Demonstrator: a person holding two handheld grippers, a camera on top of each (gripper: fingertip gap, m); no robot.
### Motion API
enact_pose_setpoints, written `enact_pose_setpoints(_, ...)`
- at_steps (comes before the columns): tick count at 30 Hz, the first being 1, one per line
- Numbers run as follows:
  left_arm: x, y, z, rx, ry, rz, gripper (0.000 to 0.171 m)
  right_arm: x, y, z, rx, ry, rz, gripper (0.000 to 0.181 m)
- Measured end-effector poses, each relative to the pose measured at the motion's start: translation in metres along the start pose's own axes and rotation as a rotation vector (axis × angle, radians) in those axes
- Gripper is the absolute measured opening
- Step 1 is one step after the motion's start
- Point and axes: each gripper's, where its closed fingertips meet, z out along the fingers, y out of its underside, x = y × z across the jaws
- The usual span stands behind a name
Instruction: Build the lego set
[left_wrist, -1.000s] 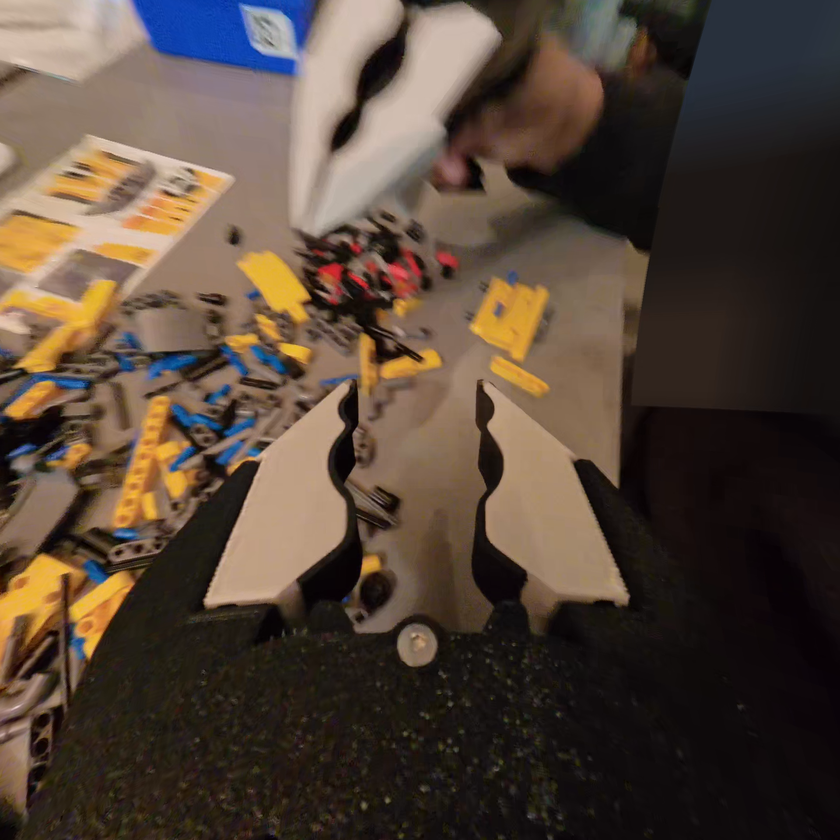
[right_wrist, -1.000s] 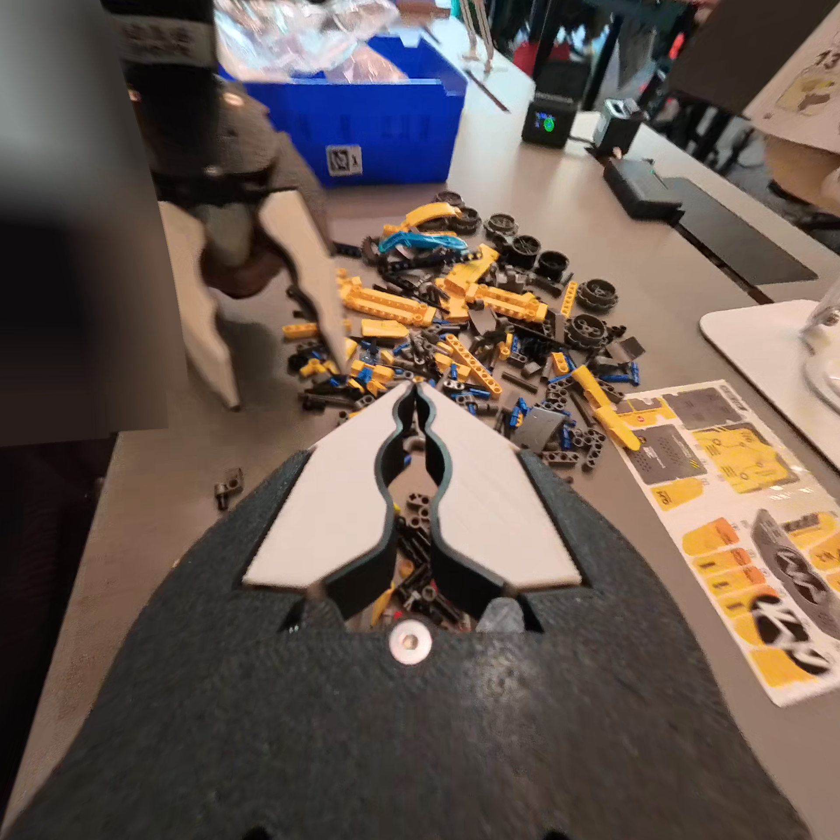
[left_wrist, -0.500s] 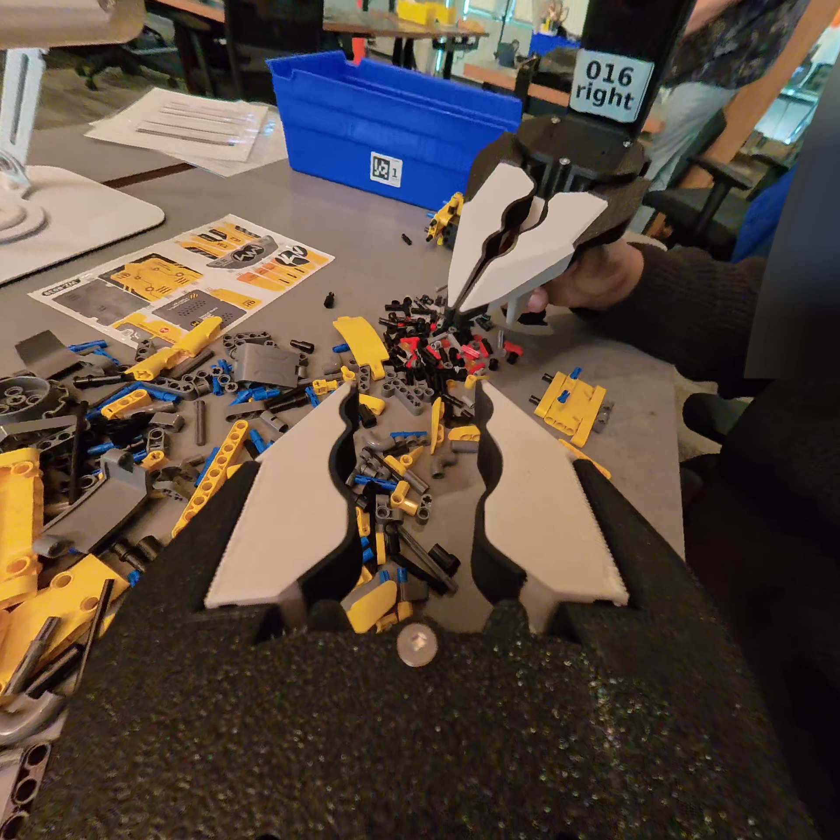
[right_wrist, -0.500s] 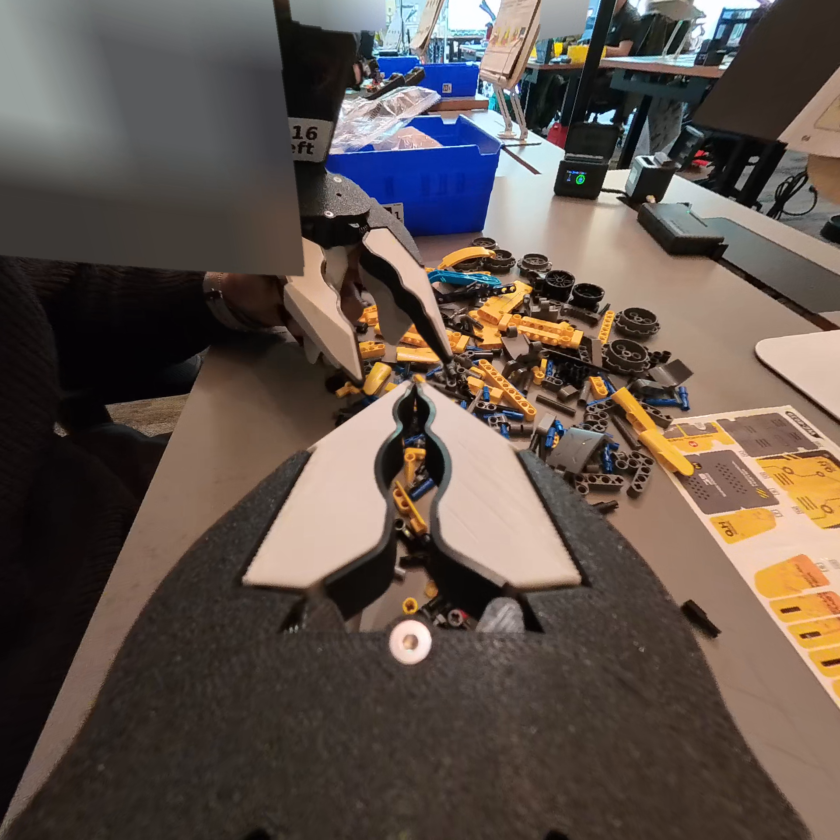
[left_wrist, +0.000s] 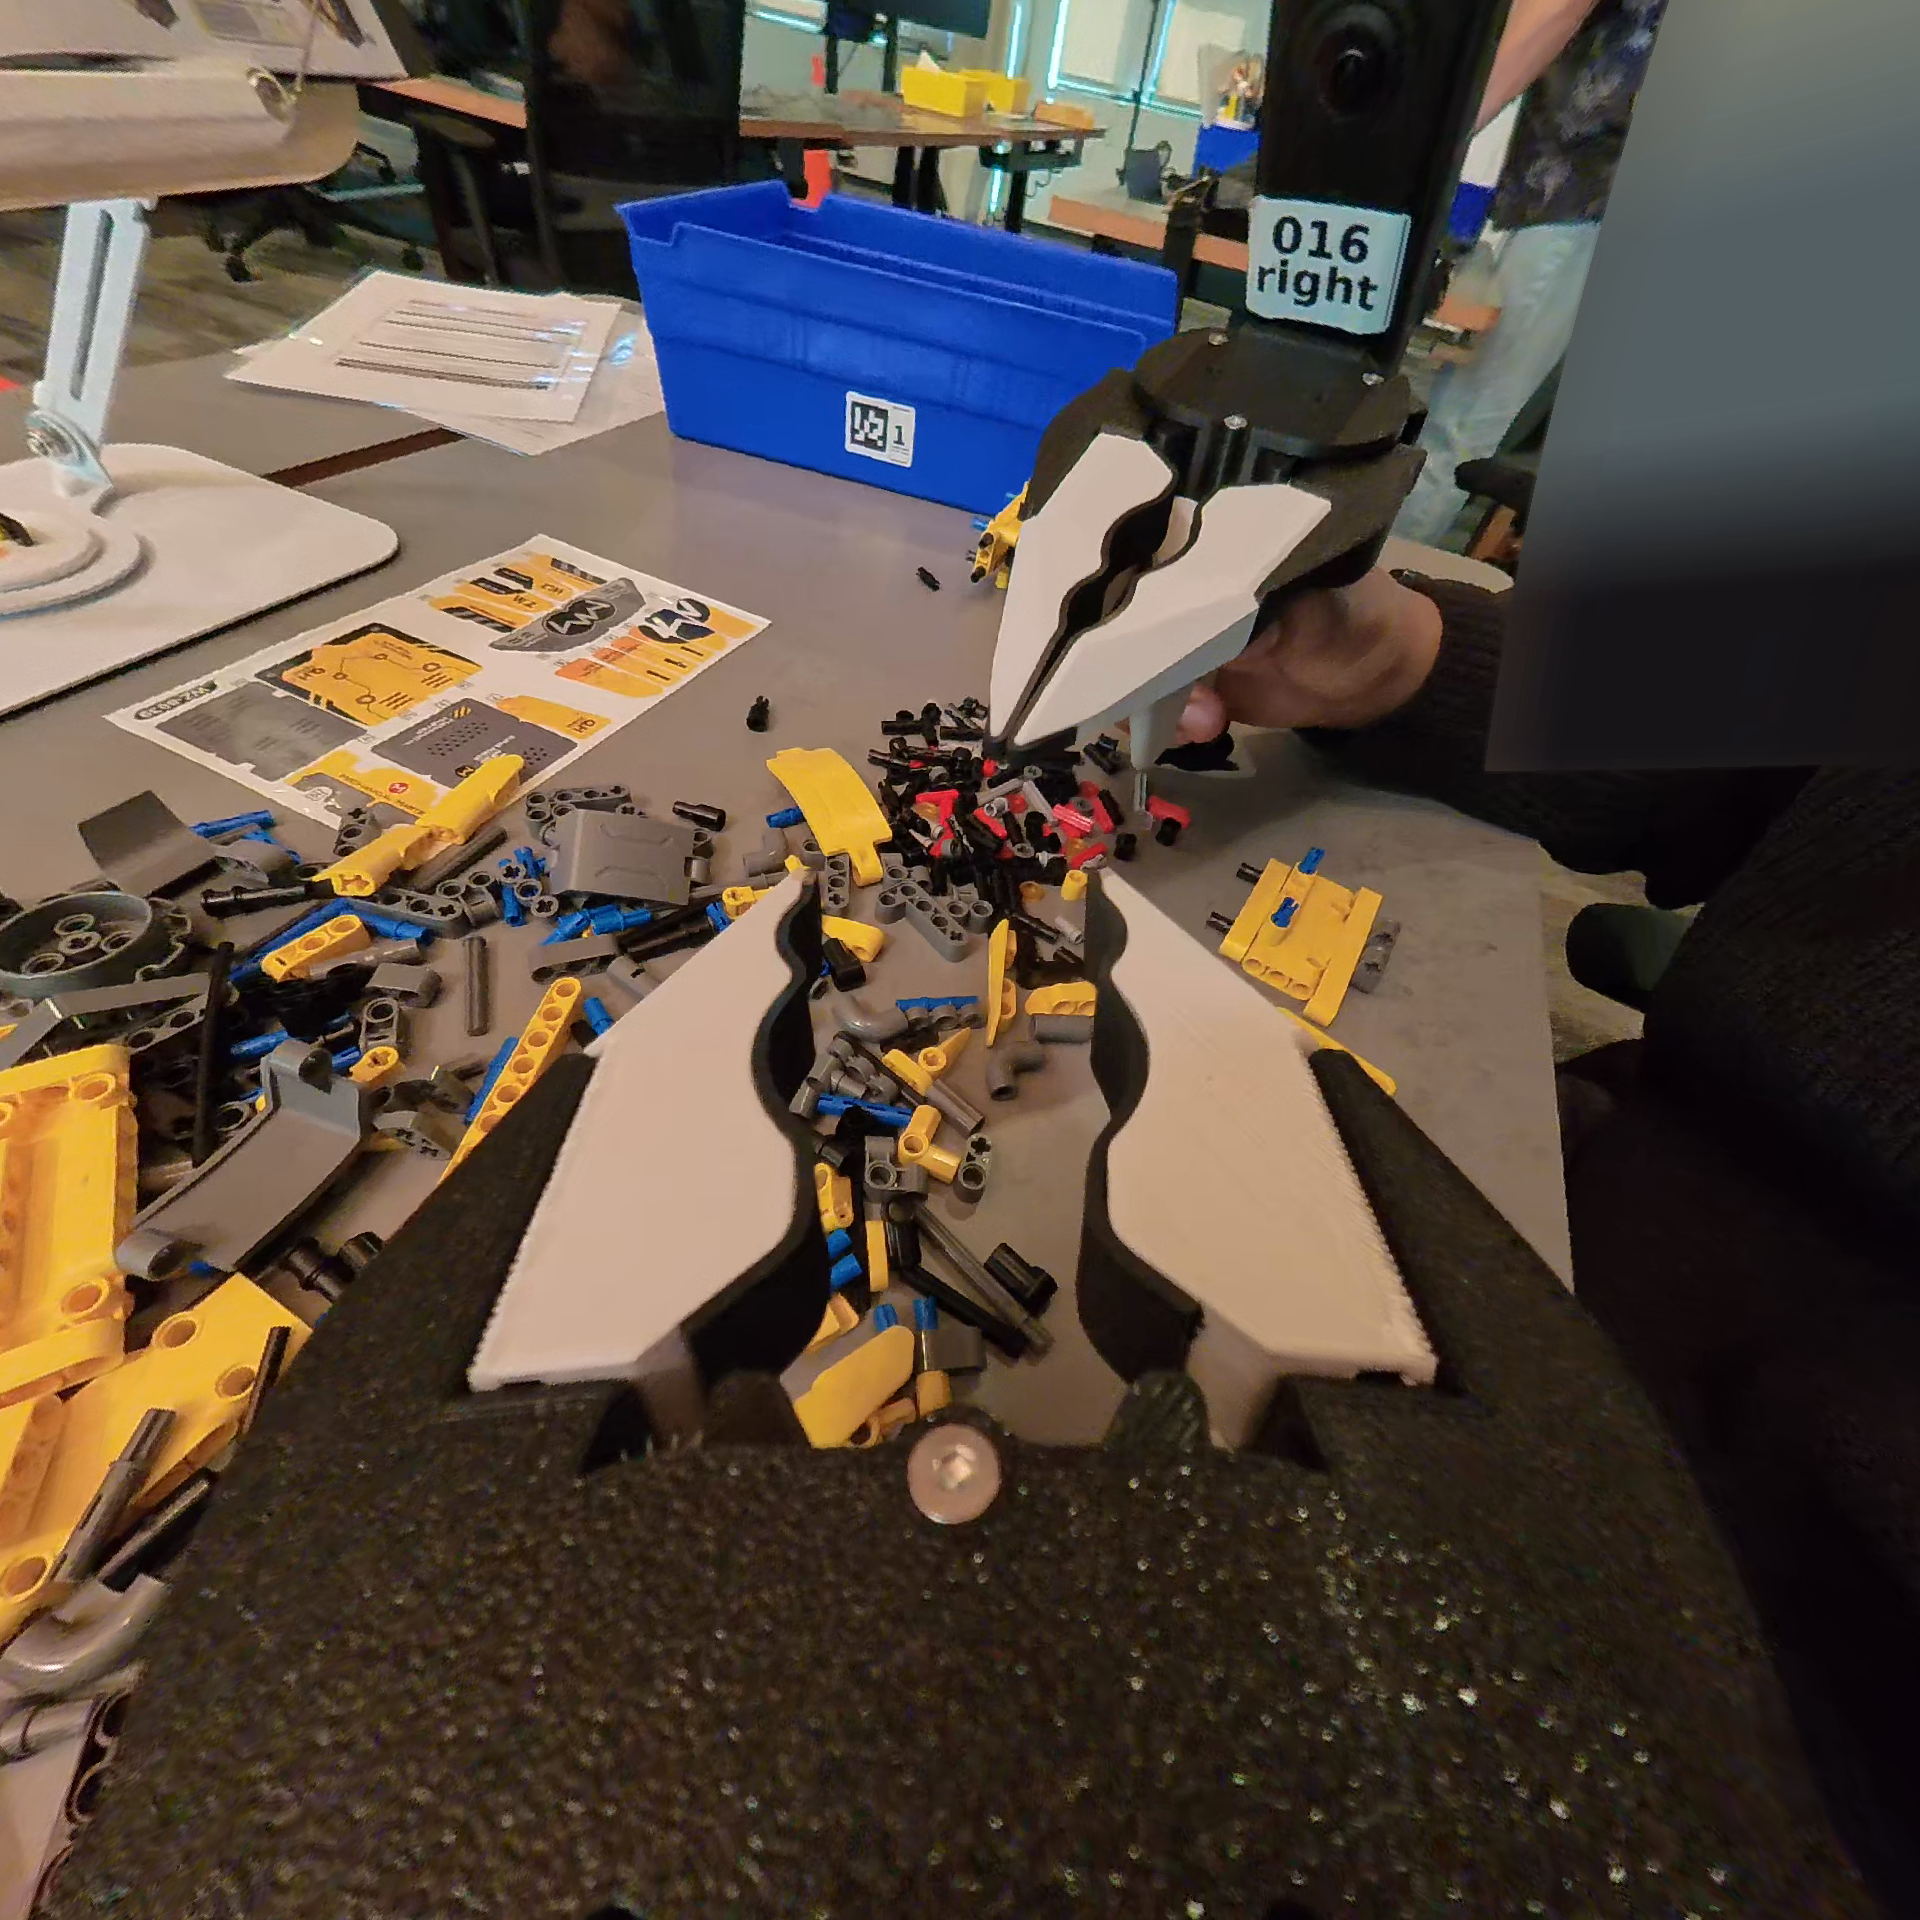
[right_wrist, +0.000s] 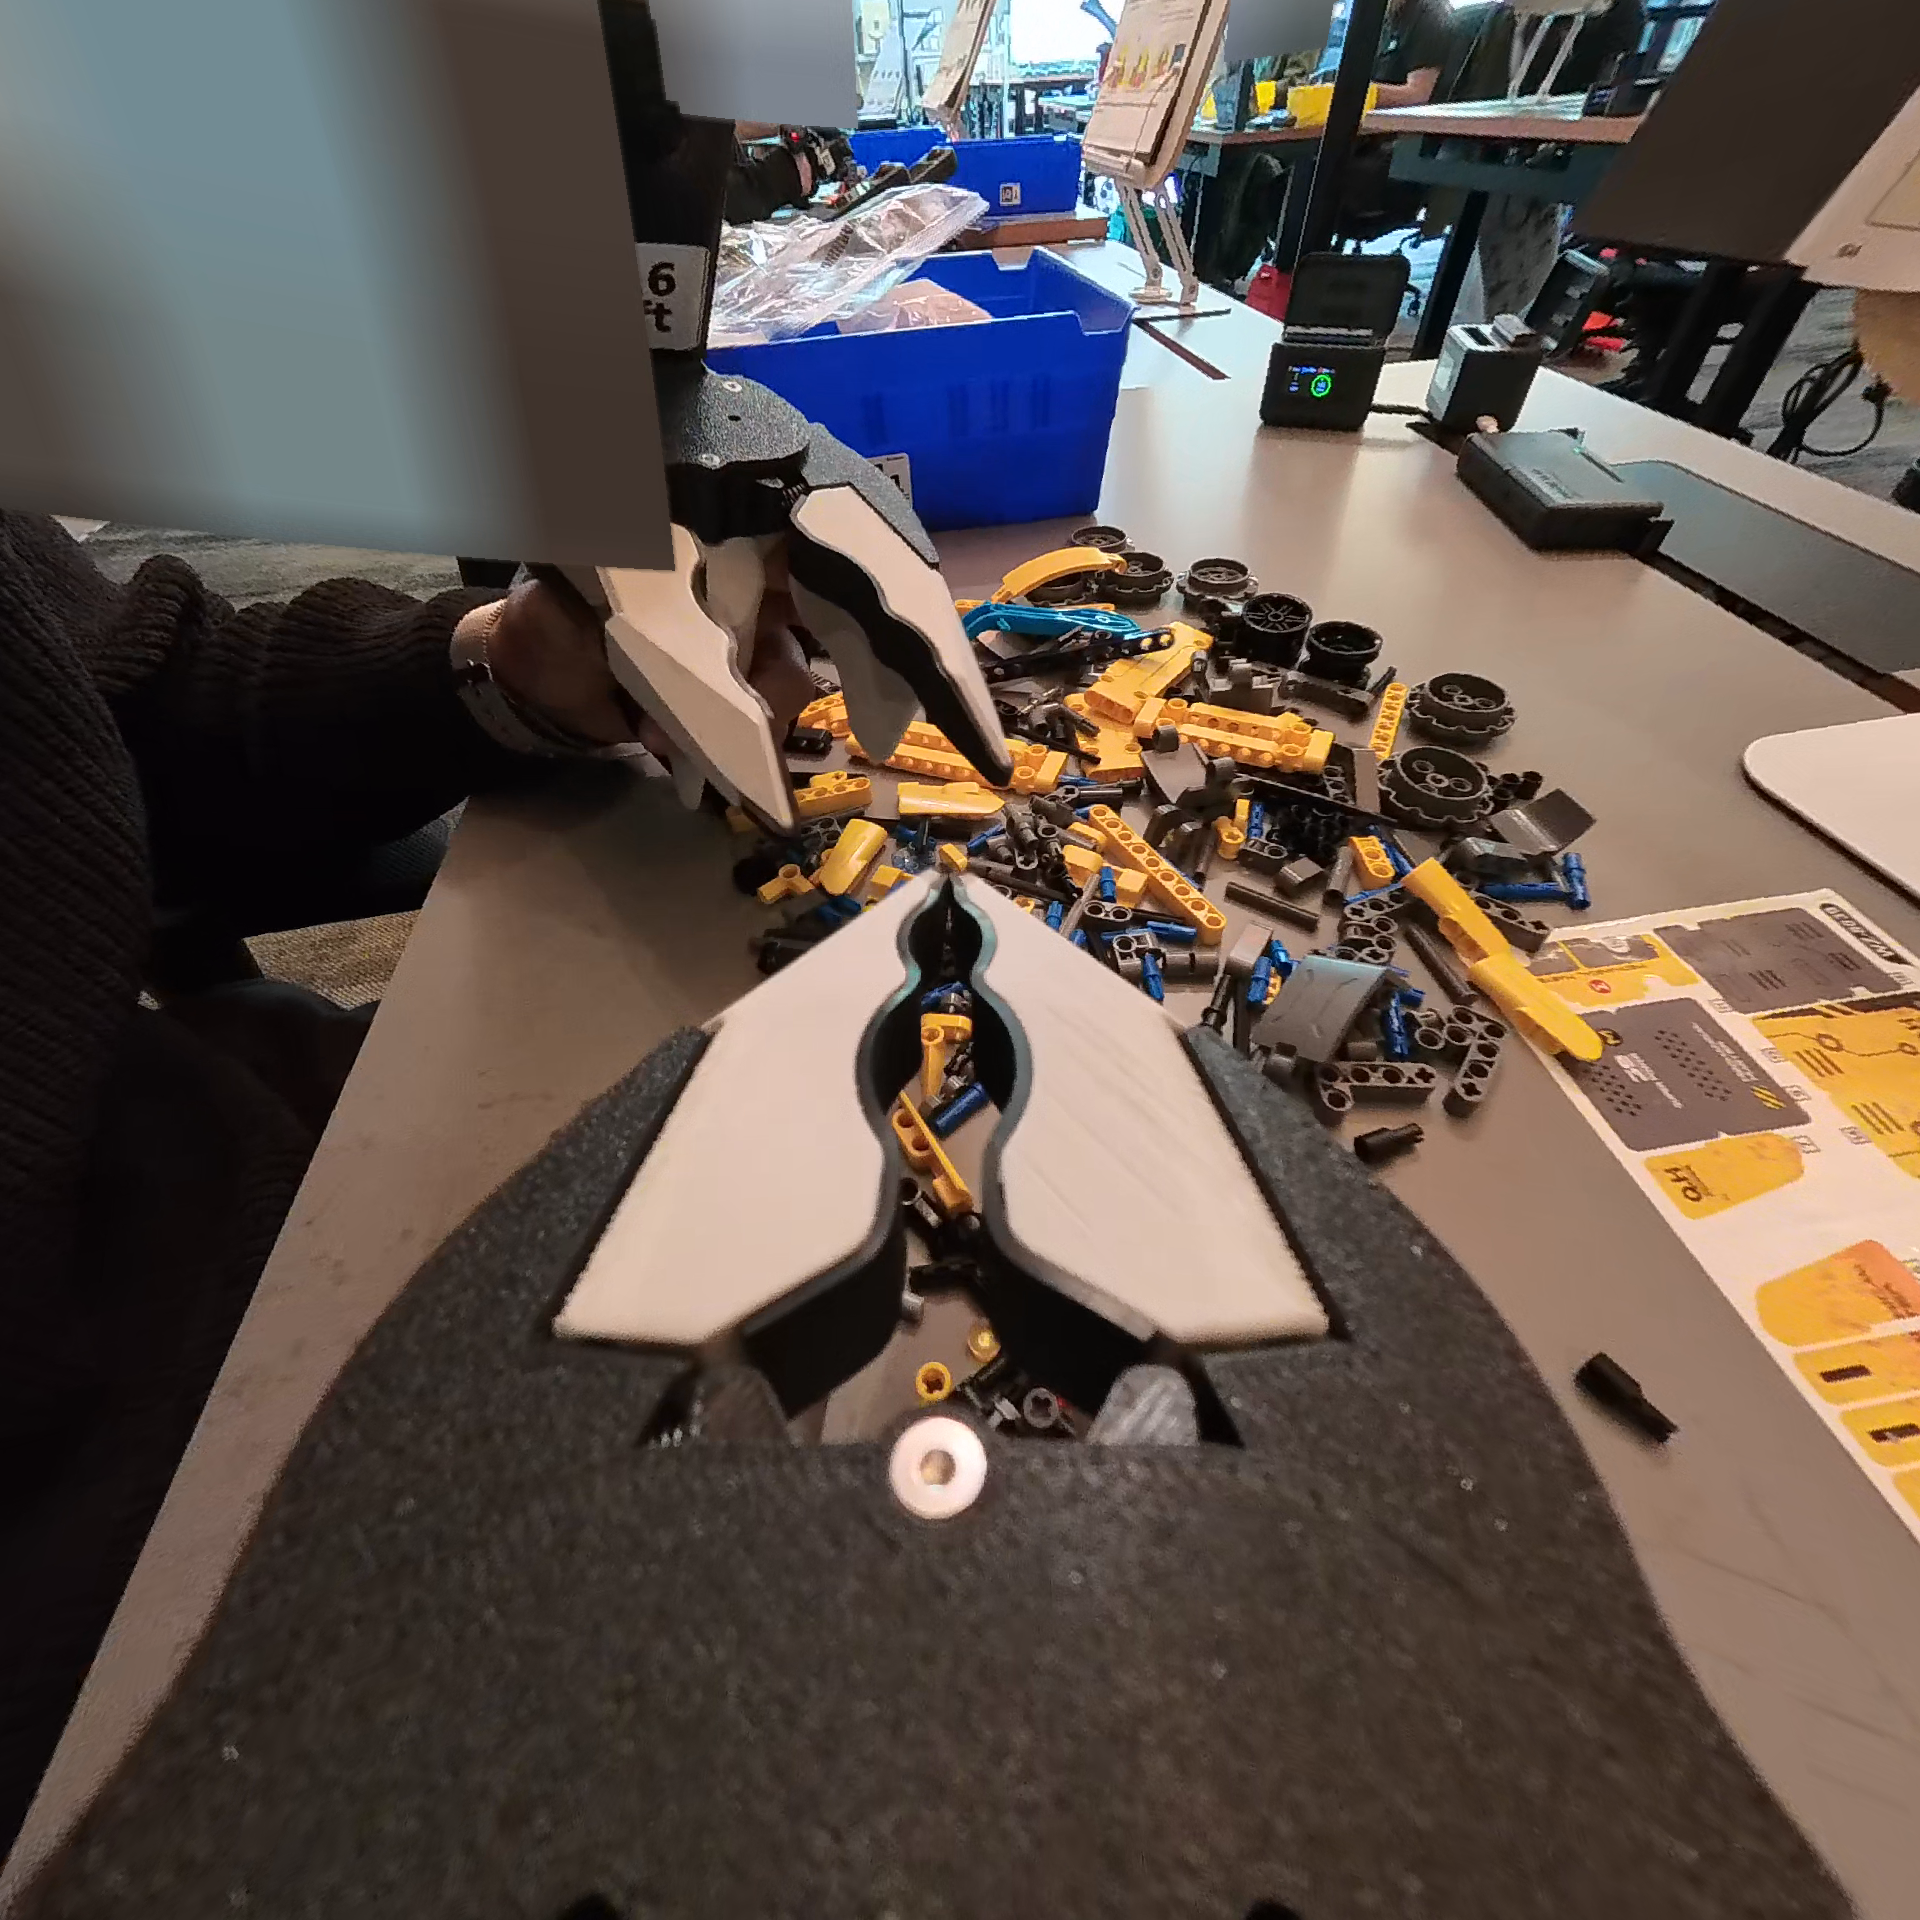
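My left gripper (left_wrist: 945, 888) is open and empty, low over loose yellow, grey, blue and black building pieces (left_wrist: 904, 1101) on the grey table (left_wrist: 852, 561). It also shows in the right wrist view (right_wrist: 883, 800), held by a hand. My right gripper (right_wrist: 945, 883) is shut. In the left wrist view its tips (left_wrist: 1003, 743) touch a pile of small black and red pins (left_wrist: 997, 821). I cannot make out whether a pin is pinched. A small yellow assembled panel (left_wrist: 1299, 935) lies to the right of the pins.
A sticker sheet (left_wrist: 447, 686) lies beside the pieces. A blue bin (left_wrist: 894, 332) stands behind. A white stand base (left_wrist: 187, 551), papers (left_wrist: 436, 343), black wheels (right_wrist: 1444, 779) and black devices (right_wrist: 1330, 353) are around. The table edge (right_wrist: 343, 1091) is near the person's sleeve. The grippers are tip to tip, or close to it.
Both views have tilted up from the blurred, downward look of a second ago and steadied. The right gripper's tips have come down onto the pin pile. Left stays open, right stays shut.
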Motion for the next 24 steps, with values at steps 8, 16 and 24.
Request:
enact_pose_setpoints(8,-0.003,0.0,-0.001,0.003,-0.019,0.006,0.05,0.002,-0.013,-0.006,0.068,0.056,-0.069,0.0)
enact_pose_setpoints(16,-0.004,0.0,-0.001,0.002,-0.031,0.019,0.05,0.006,-0.02,-0.011,0.108,0.074,-0.054,0.0)
enact_pose_setpoints(24,-0.004,-0.001,-0.001,0.006,-0.039,0.025,0.05,0.004,-0.017,-0.009,0.089,0.082,-0.09,0.0)
